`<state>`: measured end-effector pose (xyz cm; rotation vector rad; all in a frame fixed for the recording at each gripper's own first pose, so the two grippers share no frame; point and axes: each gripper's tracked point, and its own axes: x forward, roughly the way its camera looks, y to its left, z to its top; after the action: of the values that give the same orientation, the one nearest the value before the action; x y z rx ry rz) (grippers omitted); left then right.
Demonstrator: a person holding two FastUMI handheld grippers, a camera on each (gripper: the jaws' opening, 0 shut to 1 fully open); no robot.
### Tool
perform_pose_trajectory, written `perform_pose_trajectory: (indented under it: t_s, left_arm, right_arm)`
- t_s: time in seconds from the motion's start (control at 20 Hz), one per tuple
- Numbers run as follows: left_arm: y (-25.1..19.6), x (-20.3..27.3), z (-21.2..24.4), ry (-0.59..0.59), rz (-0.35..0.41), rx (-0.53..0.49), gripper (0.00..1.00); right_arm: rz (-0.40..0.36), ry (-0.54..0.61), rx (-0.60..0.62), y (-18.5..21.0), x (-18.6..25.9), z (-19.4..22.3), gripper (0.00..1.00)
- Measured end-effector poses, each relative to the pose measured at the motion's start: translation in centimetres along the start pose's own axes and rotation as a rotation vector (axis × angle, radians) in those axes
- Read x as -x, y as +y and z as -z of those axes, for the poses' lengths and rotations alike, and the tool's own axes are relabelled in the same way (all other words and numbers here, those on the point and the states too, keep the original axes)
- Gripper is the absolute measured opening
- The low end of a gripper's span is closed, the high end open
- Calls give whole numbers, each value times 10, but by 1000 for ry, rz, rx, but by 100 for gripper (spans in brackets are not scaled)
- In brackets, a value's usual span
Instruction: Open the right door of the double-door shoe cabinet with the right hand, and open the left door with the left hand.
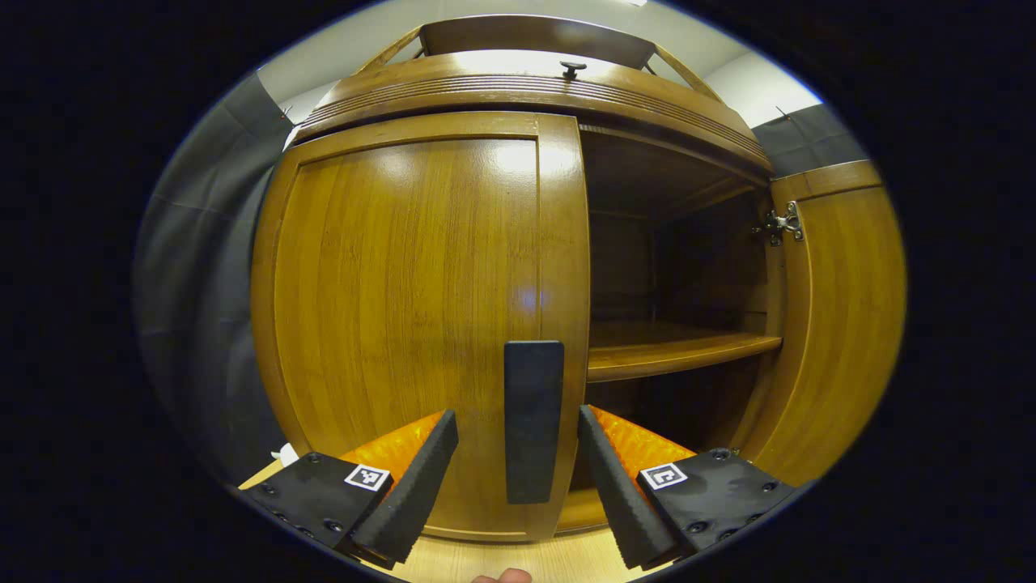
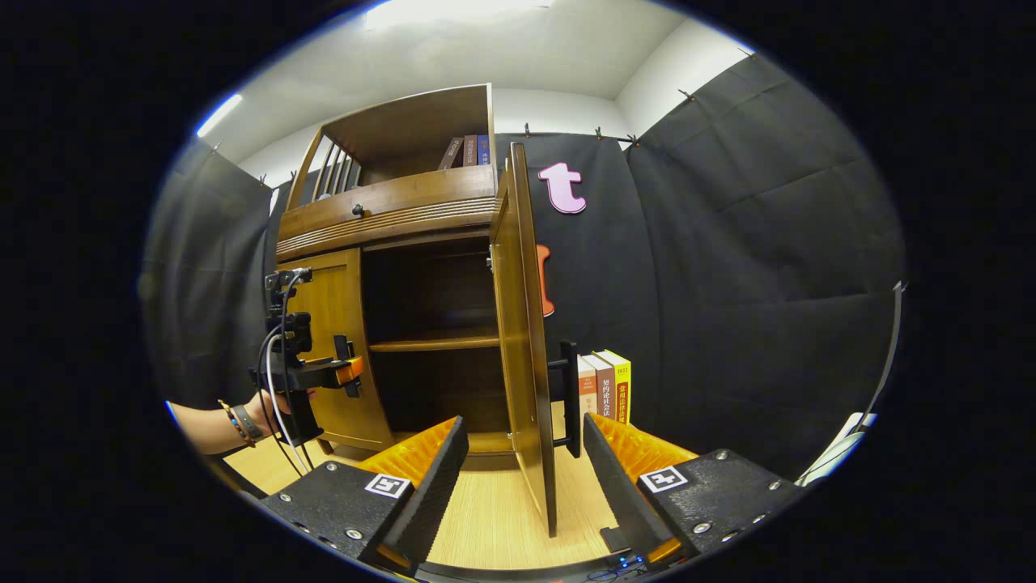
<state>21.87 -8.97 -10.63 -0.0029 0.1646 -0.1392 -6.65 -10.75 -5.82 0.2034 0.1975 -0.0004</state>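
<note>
Before the shoe cabinet (image 1: 534,81), right door (image 2: 522,340) already stands open; our left claw (image 1: 518,478), spread, straddles the closed left door's handle (image 1: 533,421). Next we pinch and pull. Our right claw (image 2: 526,486) hangs spread.

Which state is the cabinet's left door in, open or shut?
Shut. In the left gripper view the left door sits flush in its frame, the left gripper open around its handle; the right door stands swung open.

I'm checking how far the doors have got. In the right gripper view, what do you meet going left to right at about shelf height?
Left gripper at the closed left door → shelf in the open compartment → open right door → its handle → books
</note>
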Motion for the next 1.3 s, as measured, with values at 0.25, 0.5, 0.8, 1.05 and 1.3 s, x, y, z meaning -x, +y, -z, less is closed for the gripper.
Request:
perform_pose_trajectory:
  t_s: [0.25, 0.5, 0.8, 1.05, 1.3]
  left_arm:
    - [2, -10, 4, 7, 16, 29, 94]
    - [5, -11, 7, -4, 21, 11, 93]
    - [1, -10, 11, -1, 37, 30, 87]
    - [-15, -13, 9, -4, 65, 18, 49]
    - [-13, -12, 11, 19, 49, 27, 31]
  right_arm:
    - [14, -2, 5, -4, -3, -1, 94]
    - [15, -1, 2, -4, -9, -1, 94]
    - [26, 10, 16, -7, -10, 4, 94]
    - [36, 18, 24, -9, -10, 6, 94]
    - [31, 26, 26, -6, -8, 8, 94]
